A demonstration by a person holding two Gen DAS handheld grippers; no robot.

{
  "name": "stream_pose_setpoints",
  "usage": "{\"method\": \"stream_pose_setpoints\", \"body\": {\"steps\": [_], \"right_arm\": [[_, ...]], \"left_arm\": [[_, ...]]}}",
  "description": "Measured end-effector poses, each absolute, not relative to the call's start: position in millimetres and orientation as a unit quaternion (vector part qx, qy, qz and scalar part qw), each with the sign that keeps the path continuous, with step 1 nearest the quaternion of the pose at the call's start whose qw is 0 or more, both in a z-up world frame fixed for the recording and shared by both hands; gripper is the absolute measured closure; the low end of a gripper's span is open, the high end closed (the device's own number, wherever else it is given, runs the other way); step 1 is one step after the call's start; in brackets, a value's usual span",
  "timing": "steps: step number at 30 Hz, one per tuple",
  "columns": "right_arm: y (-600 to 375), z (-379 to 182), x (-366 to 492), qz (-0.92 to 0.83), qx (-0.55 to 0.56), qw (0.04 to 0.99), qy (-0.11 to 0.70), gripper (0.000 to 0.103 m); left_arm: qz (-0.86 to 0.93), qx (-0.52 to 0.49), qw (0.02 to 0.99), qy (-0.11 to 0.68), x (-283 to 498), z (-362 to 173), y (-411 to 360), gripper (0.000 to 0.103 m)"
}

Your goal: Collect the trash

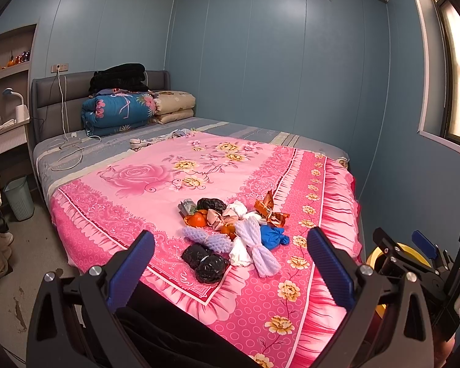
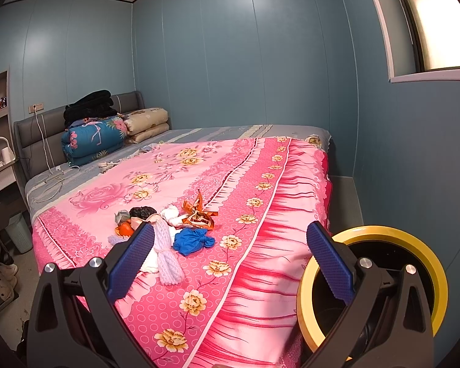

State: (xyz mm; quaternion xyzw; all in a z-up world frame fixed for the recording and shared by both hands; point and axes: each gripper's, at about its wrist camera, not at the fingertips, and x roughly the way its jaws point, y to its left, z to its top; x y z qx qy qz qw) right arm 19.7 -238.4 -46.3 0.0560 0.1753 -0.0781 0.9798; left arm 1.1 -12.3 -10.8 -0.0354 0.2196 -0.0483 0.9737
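Observation:
A pile of trash lies near the foot of the pink bedspread point(image 1: 168, 184): a tied black bag point(image 1: 206, 263), white foam net point(image 1: 260, 248), blue wad point(image 1: 271, 236), orange wrapper point(image 1: 270, 210), orange peel point(image 1: 197, 220), white tissue point(image 1: 237, 208). My left gripper point(image 1: 230, 263) is open and empty, hovering just short of the pile. My right gripper point(image 2: 230, 263) is open and empty, to the right of the pile, beside the blue wad point(image 2: 193, 240) and foam net point(image 2: 168, 259). A yellow-rimmed bin point(image 2: 414, 245) stands below at the right; it also shows in the left wrist view point(image 1: 380, 253).
Folded quilts point(image 1: 119, 110) and a black blanket point(image 1: 118, 76) sit at the headboard. A charger cable point(image 1: 70, 150) lies on the grey sheet. A pale green waste basket point(image 1: 18, 197) stands on the floor left of the bed, near a desk. Blue walls close in at right.

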Motion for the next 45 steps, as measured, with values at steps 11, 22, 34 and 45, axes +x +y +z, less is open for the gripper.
{"method": "stream_pose_setpoints", "body": {"steps": [11, 22, 34, 45], "right_arm": [[-235.2, -64.3, 43.6, -0.09, 0.025, 0.976, 0.195, 0.007], [-223.6, -100.3, 111.6, -0.028, 0.01, 0.959, 0.283, 0.007], [-199.5, -147.5, 204.8, 0.061, -0.014, 0.916, 0.396, 0.007], [-179.2, -180.3, 245.1, 0.153, -0.029, 0.877, 0.455, 0.007]], "left_arm": [[-0.038, -0.039, 0.967, 0.249, 31.2, -20.4, 1.5, 0.007], [-0.077, -0.003, 0.916, 0.393, 109.7, -77.2, 29.9, 0.007], [-0.093, 0.005, 0.861, 0.5, 179.7, -151.9, 47.5, 0.007], [-0.116, -0.095, 0.824, 0.547, 245.9, -186.4, 51.2, 0.007]]}}
